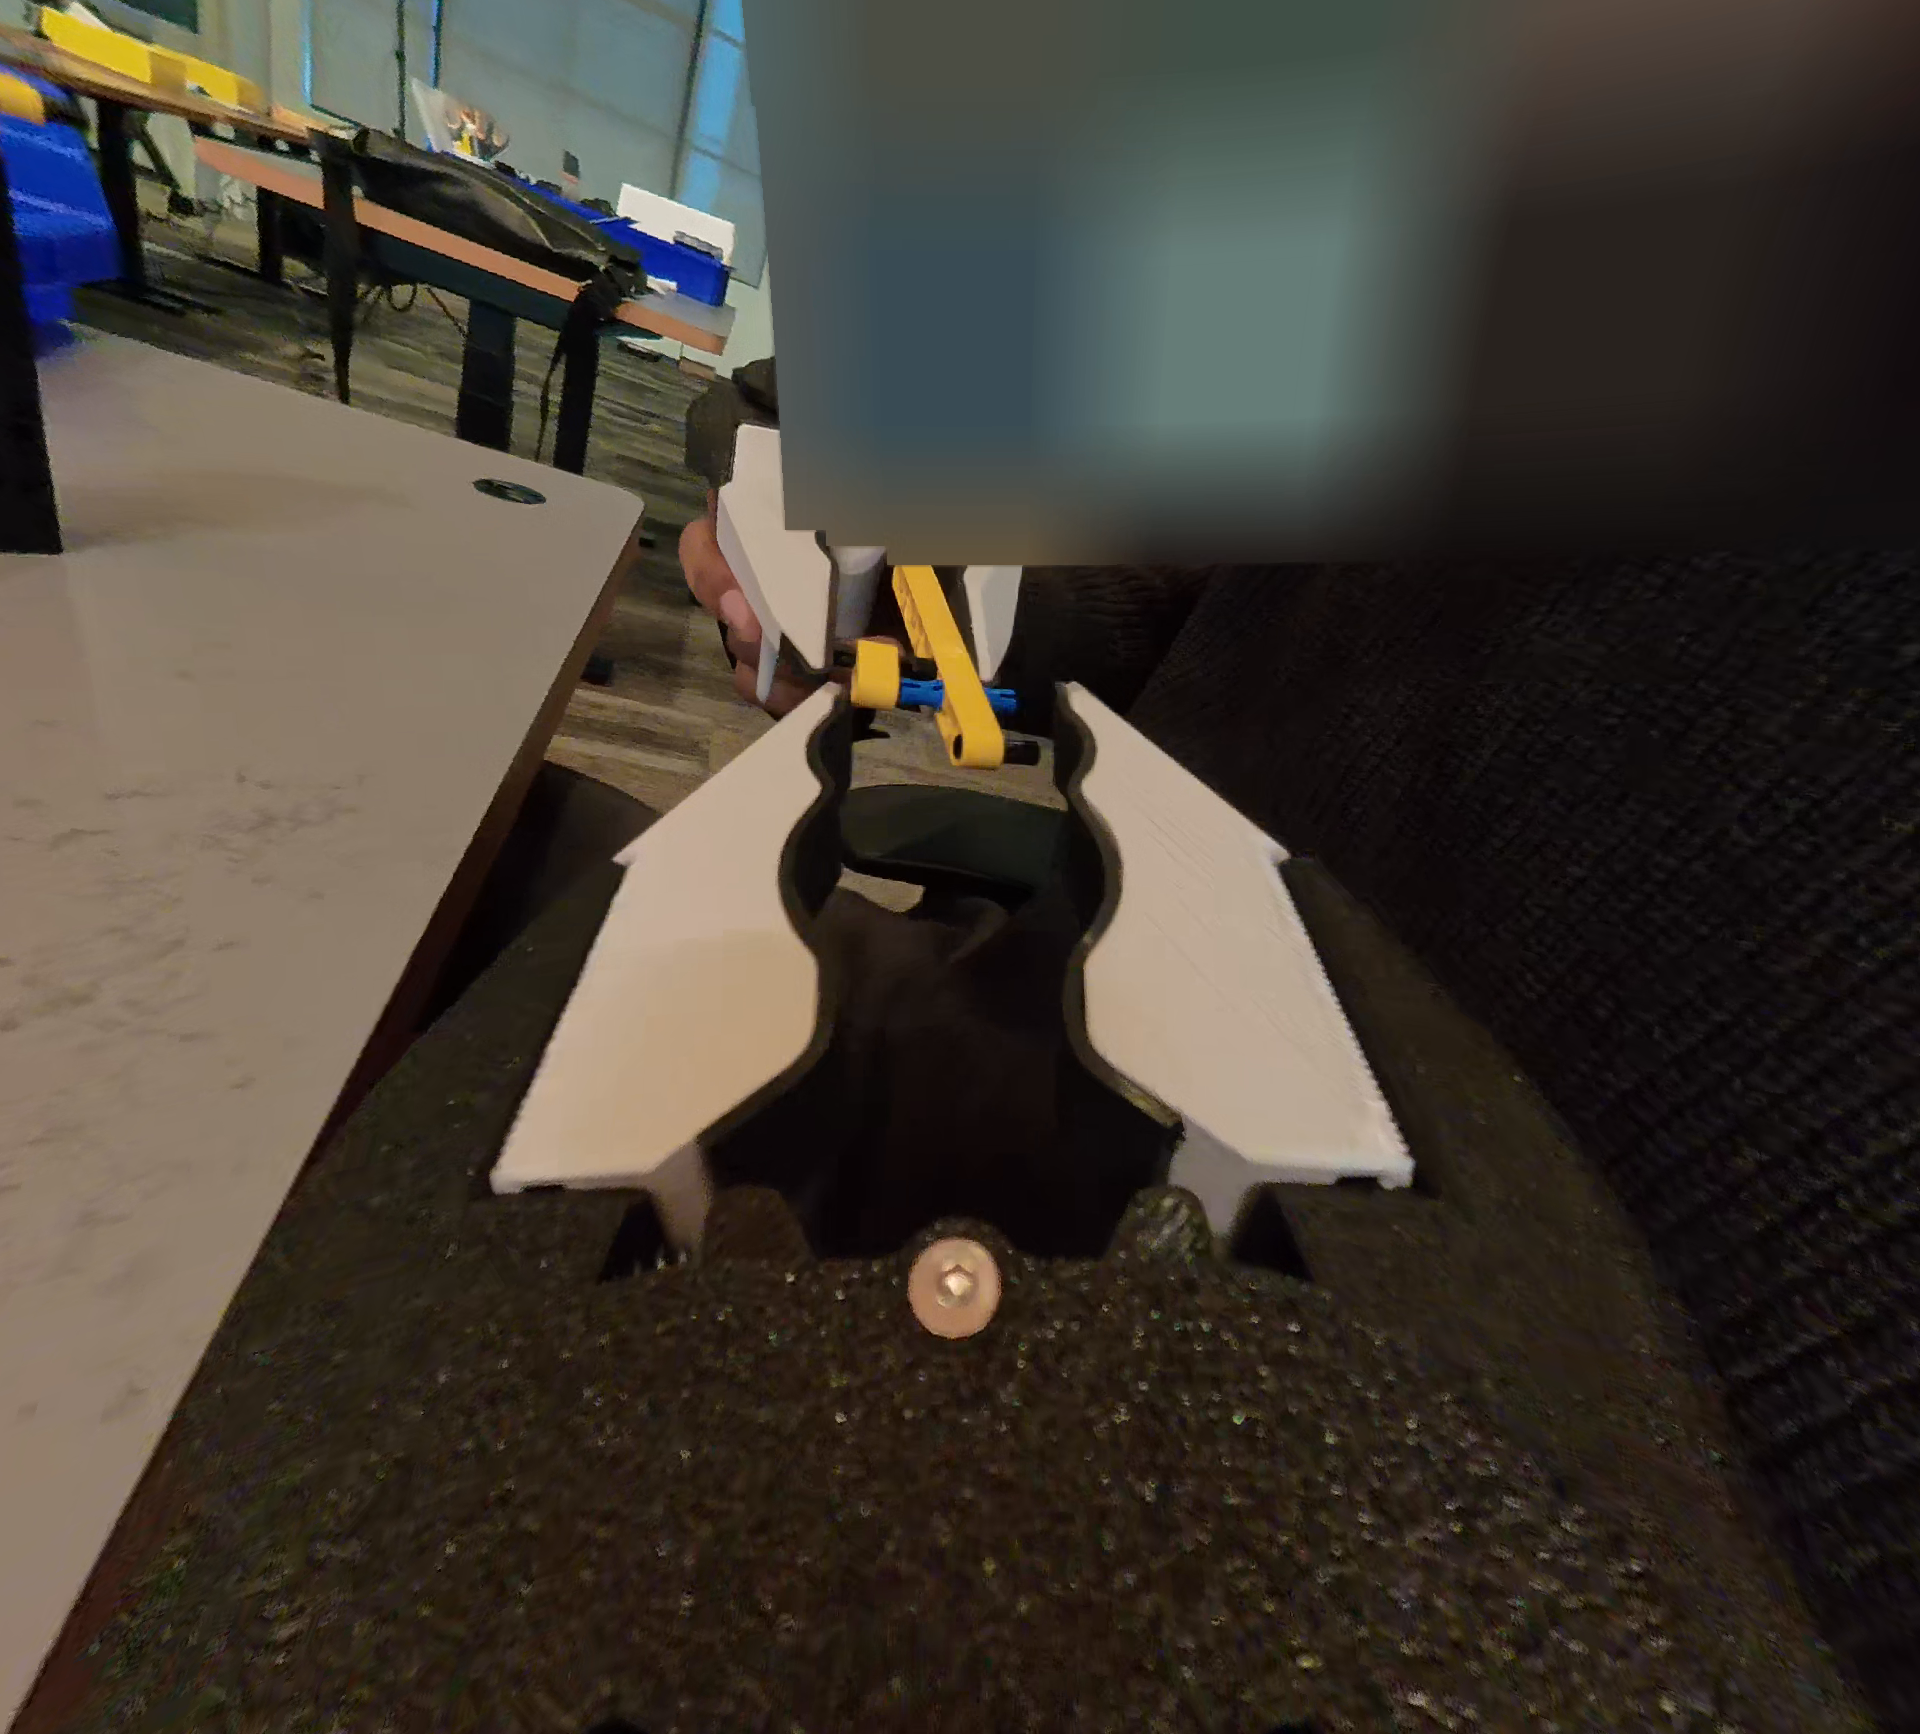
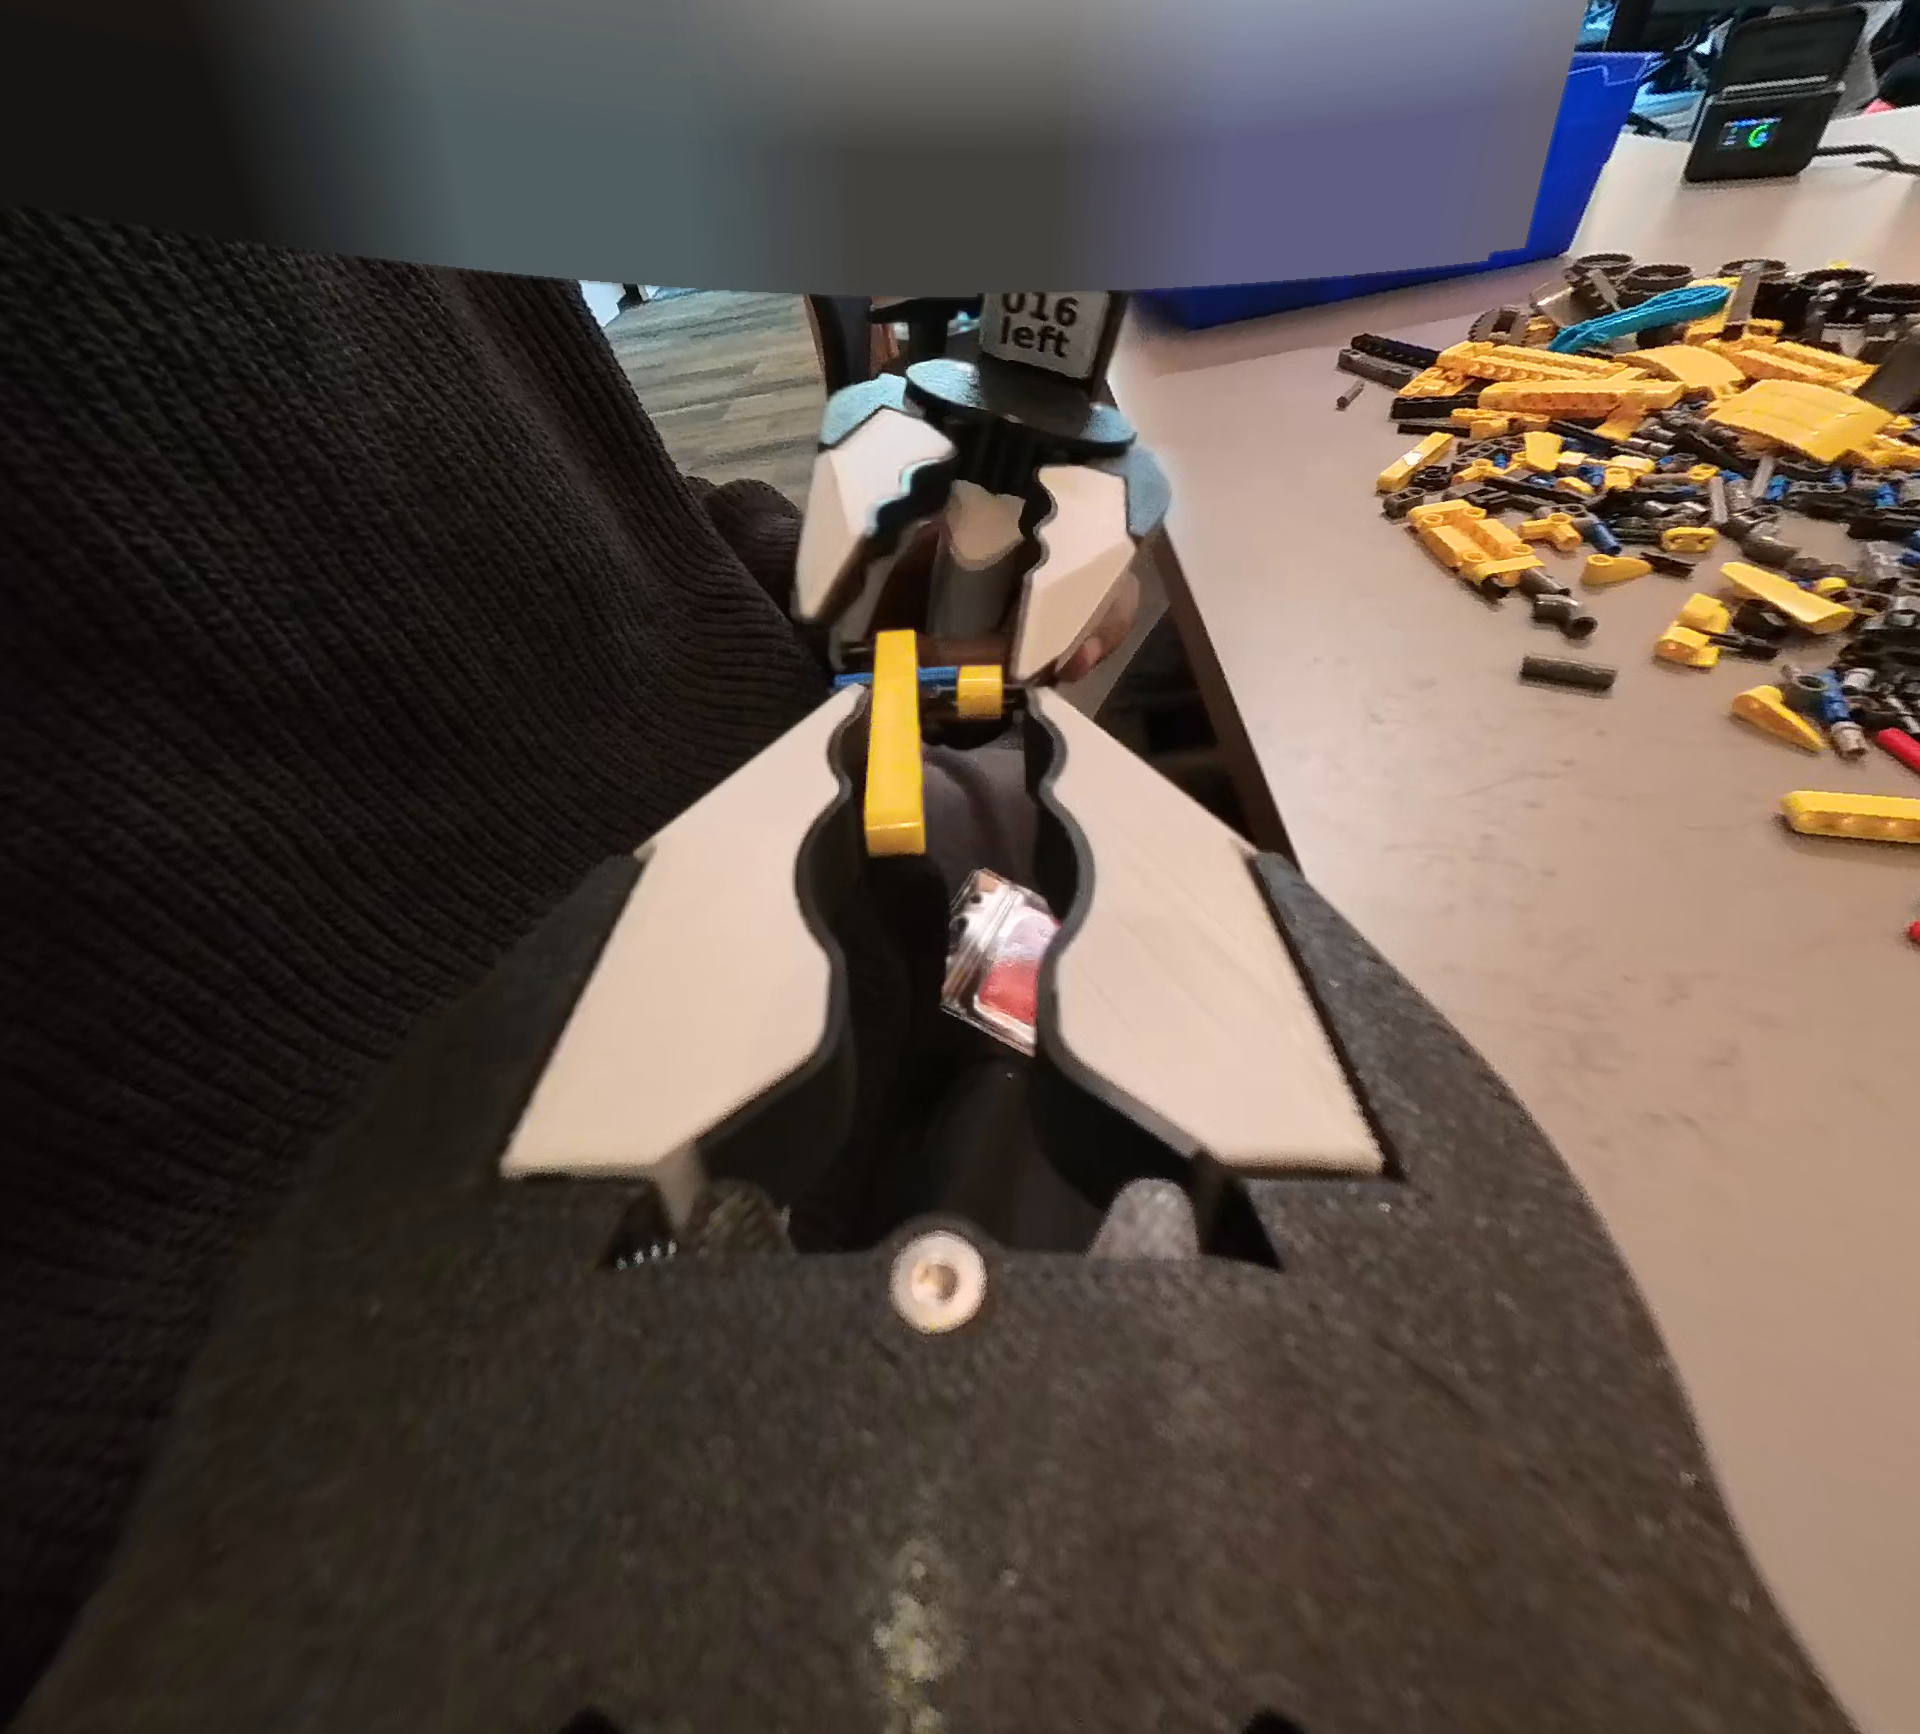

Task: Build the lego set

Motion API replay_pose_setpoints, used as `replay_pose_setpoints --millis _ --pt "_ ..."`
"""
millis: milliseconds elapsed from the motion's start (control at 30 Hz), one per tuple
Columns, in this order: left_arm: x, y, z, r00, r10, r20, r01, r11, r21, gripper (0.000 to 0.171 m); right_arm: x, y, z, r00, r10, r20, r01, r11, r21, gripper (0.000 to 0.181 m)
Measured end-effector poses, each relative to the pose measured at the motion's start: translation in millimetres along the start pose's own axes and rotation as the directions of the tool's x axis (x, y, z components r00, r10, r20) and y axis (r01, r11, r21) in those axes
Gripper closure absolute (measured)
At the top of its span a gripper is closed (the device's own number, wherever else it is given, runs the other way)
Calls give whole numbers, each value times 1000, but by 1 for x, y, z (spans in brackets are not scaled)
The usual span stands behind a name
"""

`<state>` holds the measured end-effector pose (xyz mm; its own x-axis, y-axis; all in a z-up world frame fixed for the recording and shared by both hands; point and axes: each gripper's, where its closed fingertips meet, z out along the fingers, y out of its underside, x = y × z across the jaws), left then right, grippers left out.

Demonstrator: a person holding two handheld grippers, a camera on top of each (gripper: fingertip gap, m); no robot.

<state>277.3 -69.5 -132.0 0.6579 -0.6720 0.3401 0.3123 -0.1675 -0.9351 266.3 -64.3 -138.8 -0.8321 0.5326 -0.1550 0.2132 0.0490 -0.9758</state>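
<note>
Here the two tools are meeting tip to tip in the air beside the desk [image 2: 1403, 853], over the lap of a person in a dark knitted sleeve [image 2: 312, 645].

In the left wrist view, the left tool [image 1: 951, 697] is reaching with its white fingers [image 1: 686, 957] drawn narrow toward a small assembly: a long yellow beam [image 1: 951, 687] crossed by a blue pin [image 1: 925, 692] that is carrying a short yellow connector [image 1: 876, 674]. Its tips are sitting just at the ends of that pin, but I cannot tell whether they are actually gripping it.

In the right wrist view, the right tool [image 2: 940, 697] is likewise narrowed, and the yellow beam [image 2: 896, 749] is lying along the gap between its fingers, with the blue pin [image 2: 940, 676] and short connector [image 2: 979, 692] at its tips; whether it is clamped is unclear. The left tool [image 2: 971, 541] is facing it just beyond.

Farther right, a loose pile of yellow, black and blue building pieces [image 2: 1662, 458] is lying on the desk, well apart from both tools, with a blue bin [image 2: 1590, 146] behind it.
</note>
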Motion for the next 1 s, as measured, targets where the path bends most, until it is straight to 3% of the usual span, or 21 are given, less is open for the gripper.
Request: replay_pose_setpoints --millis 133,300,433,633,1000 --pt "-2 -4 -6 999 43 33 -43 999 4 114 4 -3 -4 1000 2 -20 -2 1000 24 153" --pt "-9 1 -3 996 51 76 -51 999 -10 112 4 -4 -4 1000 1 -23 0 999 39 153" --pt "-11 5 2 993 74 95 -71 997 -32 116 4 -4 -4 1000 7 -25 -6 998 55 153" --pt "-8 4 5 988 111 108 -107 994 -38 139 7 -1 -6 999 26 -32 -24 998 60 153" --pt "-11 5 4 990 81 112 -78 996 -34 138 9 4 -6 998 -10 -63 11 1000 17 153"
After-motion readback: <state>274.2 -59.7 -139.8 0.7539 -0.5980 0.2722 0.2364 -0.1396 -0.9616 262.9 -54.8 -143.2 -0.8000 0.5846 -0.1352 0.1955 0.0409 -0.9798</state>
